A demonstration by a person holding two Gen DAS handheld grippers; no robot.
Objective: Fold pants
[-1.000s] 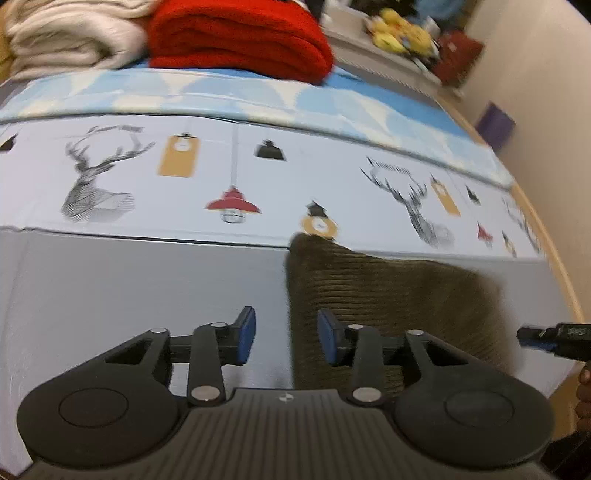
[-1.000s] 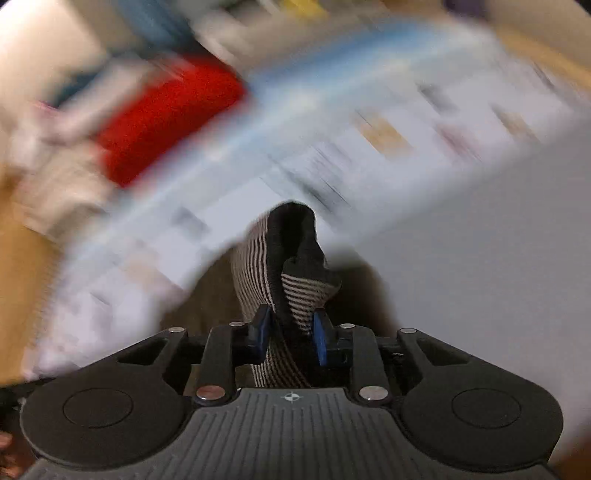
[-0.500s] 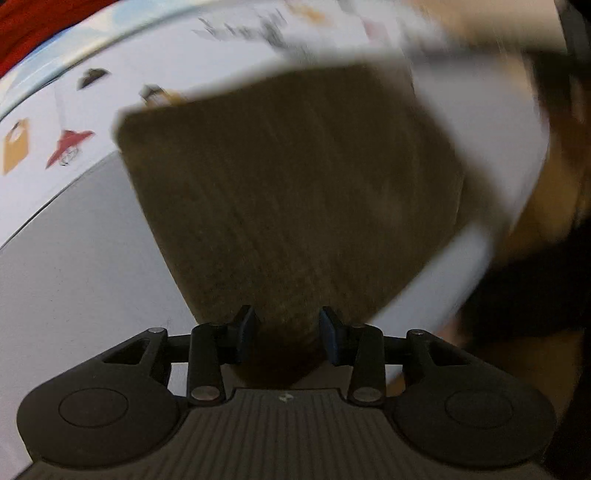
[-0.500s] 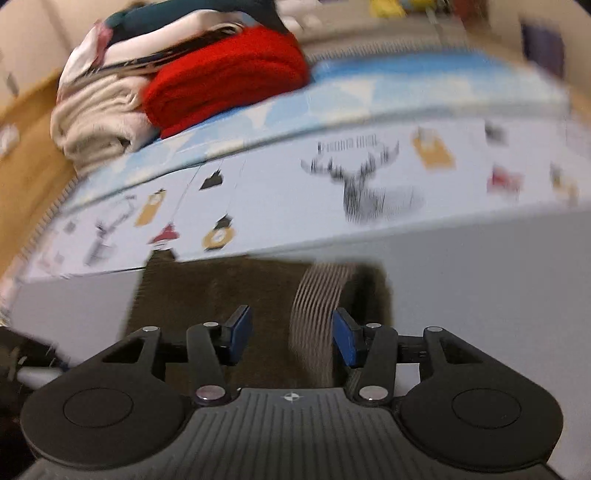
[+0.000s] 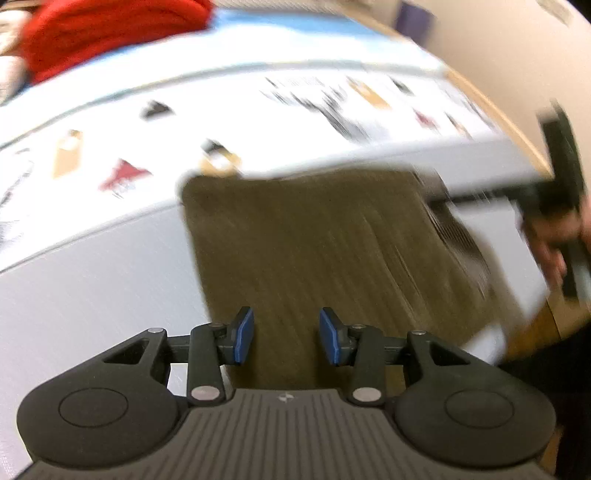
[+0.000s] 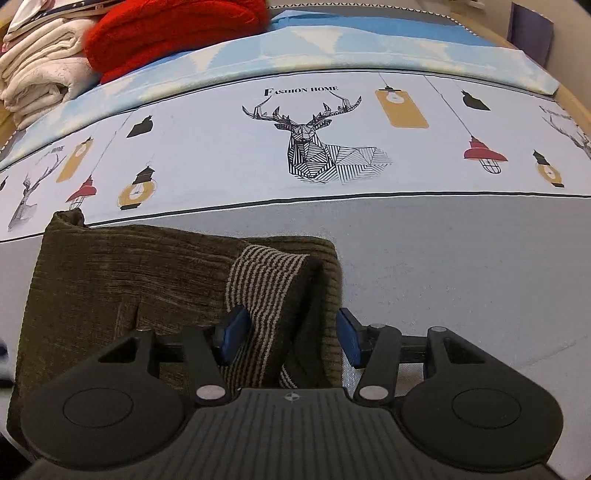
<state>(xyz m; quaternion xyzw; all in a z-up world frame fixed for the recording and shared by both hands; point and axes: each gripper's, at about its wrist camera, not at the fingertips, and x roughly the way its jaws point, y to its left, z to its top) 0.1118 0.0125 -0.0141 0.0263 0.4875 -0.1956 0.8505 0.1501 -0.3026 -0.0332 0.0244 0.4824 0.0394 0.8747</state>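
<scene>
The olive-brown corduroy pants (image 6: pixel 122 284) lie folded flat on the grey sheet (image 6: pixel 461 266). Their striped waistband (image 6: pixel 266 280) stands up in a loose fold at the right end. My right gripper (image 6: pixel 287 334) is open, with the striped fold between its blue pads, not pinched. In the blurred left wrist view the pants (image 5: pixel 314 251) lie as a rectangle. My left gripper (image 5: pixel 287 335) is open just above their near edge. The right gripper and the hand holding it (image 5: pixel 561 206) show at the pants' right end.
A printed deer-and-lamp sheet (image 6: pixel 314 147) runs behind the pants. A red folded blanket (image 6: pixel 173 33) and a stack of cream clothes (image 6: pixel 40 70) sit at the far left. The wooden bed edge (image 5: pixel 509 122) runs along the right.
My right gripper has opened, let go of the striped waistband, and lowered it onto the folded pants. My left gripper swung over the pants and stays open.
</scene>
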